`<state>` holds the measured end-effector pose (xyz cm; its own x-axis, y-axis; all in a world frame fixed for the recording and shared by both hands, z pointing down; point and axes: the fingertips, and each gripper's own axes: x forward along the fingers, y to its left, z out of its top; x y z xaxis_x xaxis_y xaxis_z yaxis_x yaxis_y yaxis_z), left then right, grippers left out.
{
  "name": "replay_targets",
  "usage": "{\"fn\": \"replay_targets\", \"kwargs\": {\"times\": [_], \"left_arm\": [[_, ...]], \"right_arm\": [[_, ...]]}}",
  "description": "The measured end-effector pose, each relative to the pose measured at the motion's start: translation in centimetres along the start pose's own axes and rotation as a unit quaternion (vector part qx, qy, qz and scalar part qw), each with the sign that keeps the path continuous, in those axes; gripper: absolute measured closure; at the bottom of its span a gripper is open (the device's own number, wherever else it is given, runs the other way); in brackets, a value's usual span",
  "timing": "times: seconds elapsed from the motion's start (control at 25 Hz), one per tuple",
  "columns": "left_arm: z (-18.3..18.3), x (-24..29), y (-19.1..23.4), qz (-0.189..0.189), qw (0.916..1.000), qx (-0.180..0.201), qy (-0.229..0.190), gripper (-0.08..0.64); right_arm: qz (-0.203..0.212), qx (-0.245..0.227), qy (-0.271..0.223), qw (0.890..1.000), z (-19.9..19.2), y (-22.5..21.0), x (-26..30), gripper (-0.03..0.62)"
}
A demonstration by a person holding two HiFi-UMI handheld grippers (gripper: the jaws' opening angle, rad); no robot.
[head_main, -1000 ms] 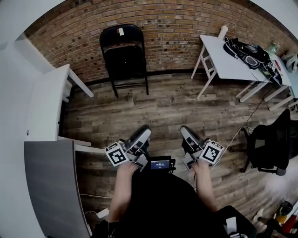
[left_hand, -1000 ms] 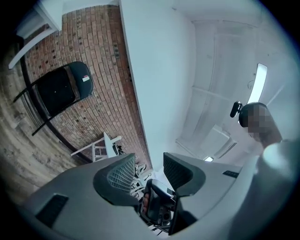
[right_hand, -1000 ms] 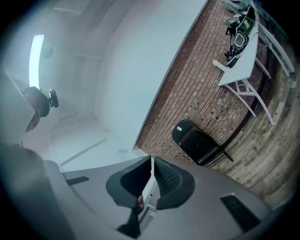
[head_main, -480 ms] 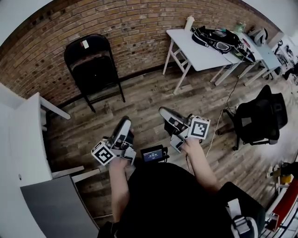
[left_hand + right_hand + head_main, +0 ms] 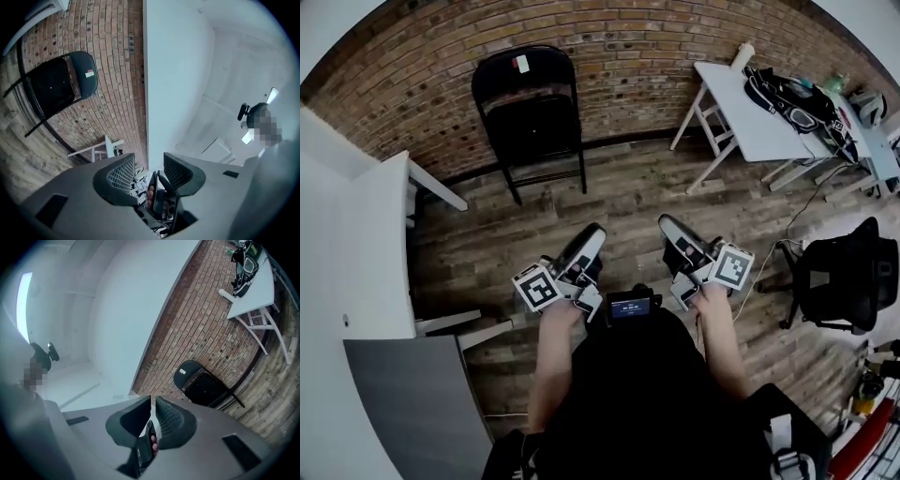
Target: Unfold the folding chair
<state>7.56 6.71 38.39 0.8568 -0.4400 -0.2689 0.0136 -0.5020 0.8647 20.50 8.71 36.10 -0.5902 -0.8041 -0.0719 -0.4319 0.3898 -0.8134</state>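
The black folding chair (image 5: 530, 112) stands folded against the brick wall, with a small white label near the top of its back. It also shows in the left gripper view as the chair (image 5: 56, 86) and in the right gripper view as the chair (image 5: 204, 385). Both grippers are held in front of the person's body, well short of the chair, over the wooden floor. My left gripper (image 5: 591, 239) has a gap between its jaws with nothing in it. My right gripper (image 5: 667, 227) is shut and empty.
A white table (image 5: 741, 122) stands right of the chair and carries a black bag (image 5: 792, 98). A black office chair (image 5: 848, 281) is at the far right. A white desk (image 5: 366, 244) and a grey panel (image 5: 403, 403) line the left side.
The head view swung right, then back, so the chair slid left and returned near the top centre. Both grippers travelled with the person. Their jaws look the same.
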Motion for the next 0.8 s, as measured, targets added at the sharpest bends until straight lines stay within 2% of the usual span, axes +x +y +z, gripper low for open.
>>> {"fn": "replay_targets", "kwargs": {"times": [0.28, 0.56, 0.8], "left_arm": [[2.4, 3.9, 3.6, 0.022, 0.9996, 0.010, -0.016, 0.373], [6.5, 12.1, 5.3, 0.044, 0.9966, 0.052, -0.048, 0.373], [6.9, 16.0, 6.7, 0.064, 0.9932, 0.082, -0.054, 0.390]], "right_arm": [[0.036, 0.028, 0.023, 0.999, 3.3, -4.8, 4.3, 0.575], [0.077, 0.031, 0.036, 0.996, 12.0, -9.3, 7.9, 0.574], [0.098, 0.033, 0.059, 0.993, 15.4, -12.9, 8.7, 0.574]]}}
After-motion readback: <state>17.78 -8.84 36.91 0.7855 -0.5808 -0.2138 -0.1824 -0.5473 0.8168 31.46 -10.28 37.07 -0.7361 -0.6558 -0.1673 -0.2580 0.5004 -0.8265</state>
